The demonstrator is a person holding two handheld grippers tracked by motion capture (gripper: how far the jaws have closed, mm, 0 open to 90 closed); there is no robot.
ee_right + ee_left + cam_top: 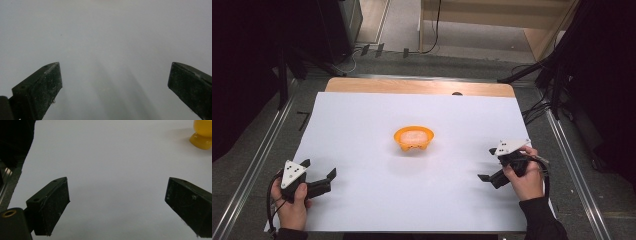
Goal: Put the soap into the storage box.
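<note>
the left tongs (318, 176) rest near the counter's (362, 210) front left corner, held in a hand (292, 202), with the jaws spread wide and nothing between them. in the left gripper view the same wide gap looks out over bare white surface, and the orange bowl (203, 135) sits up at the far right, so it lies ahead and to the right of these tongs.

the orange bowl (413, 138) stands upright about the middle of the counter, well apart from both tongs, with something pale inside that is too blurred to name. it is round, so it has no long axis to line up with.

the right tongs (490, 165) sit near the front right edge, gripped by the other hand (526, 177), jaws also held apart and empty. the bowl lies ahead and to their left. judging by the high view, neither hand is clearly nearer; the right looks a touch closer.
</note>
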